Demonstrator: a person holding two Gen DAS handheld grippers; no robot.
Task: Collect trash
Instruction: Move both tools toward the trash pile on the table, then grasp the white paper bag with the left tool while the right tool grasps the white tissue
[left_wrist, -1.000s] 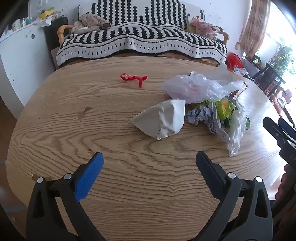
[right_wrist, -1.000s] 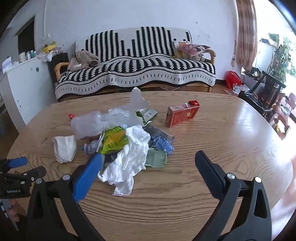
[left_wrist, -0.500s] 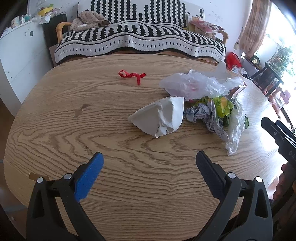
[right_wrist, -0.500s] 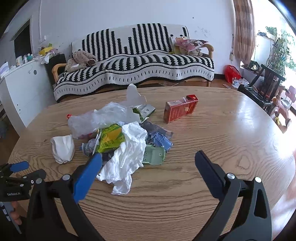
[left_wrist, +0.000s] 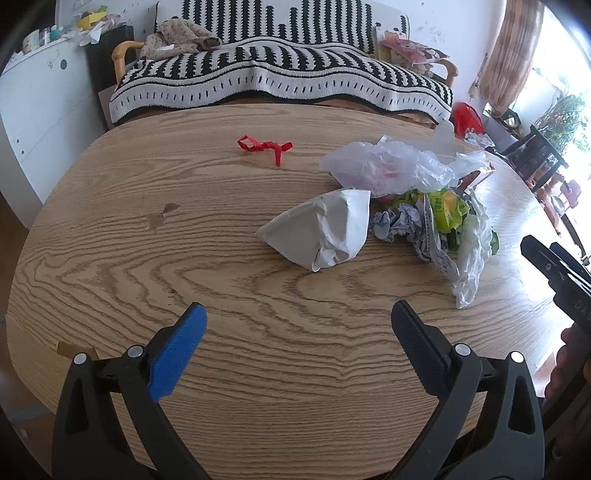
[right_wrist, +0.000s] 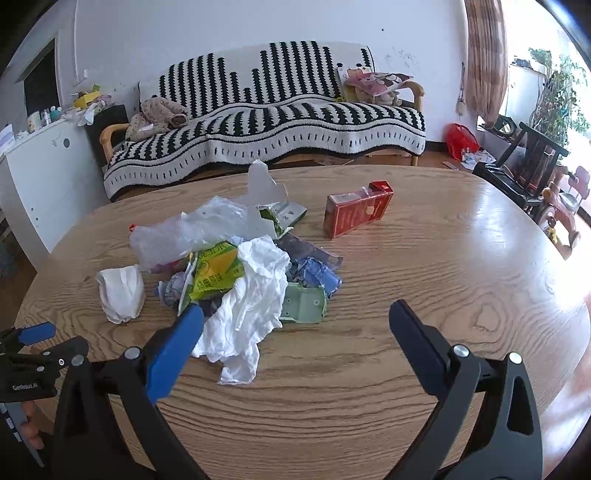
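Both claws spread wide, empty — left claw (left_wrist: 297, 321) should centre on crumpled white paper (left_wrist: 325, 230), right claw (right_wrist: 295, 319) on tissue (right_wrist: 255, 299), pinching low against worktop (left_wrist: 110, 240).

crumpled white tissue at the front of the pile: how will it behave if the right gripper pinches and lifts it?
The white tissue looks thin and deeply creased, so probably floppy: it would drape rather than hold shape. Likely very light, so a pinch on one fold should carry it. It overlaps the yellow-green wrapper and pale green carton piece, so lifting may drag them along.

Bright right-side daylight, fisheye-warped edges
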